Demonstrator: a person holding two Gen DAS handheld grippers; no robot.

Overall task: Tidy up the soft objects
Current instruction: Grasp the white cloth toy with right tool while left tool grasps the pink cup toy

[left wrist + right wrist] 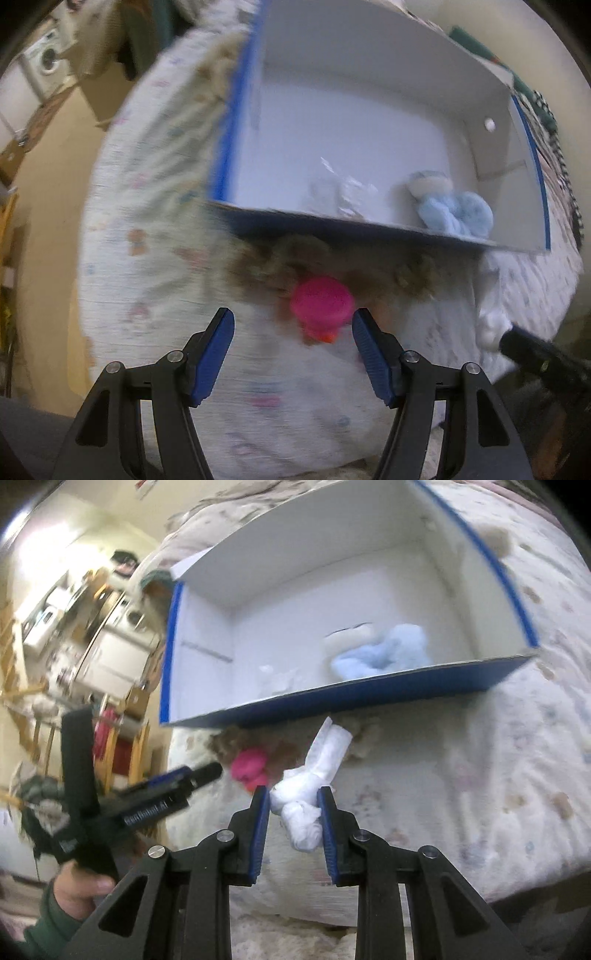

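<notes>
Left wrist view: my left hand-held gripper (293, 328) is spread wide, empty, with the pink plush toy (320, 302) just ahead on the bed quilt (155, 229), near the blue box (369, 225).

Right wrist view: right hand-held gripper (292, 806) clamps the white cloth bundle (308, 797). Judgement: loading step; next, lift the bundle over the box wall and release beside the light-blue plush (384, 653).

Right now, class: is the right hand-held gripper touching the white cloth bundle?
Touching. The right wrist view shows the right hand-held gripper with both blue pads pressed against the white cloth bundle, no gap either side.
</notes>
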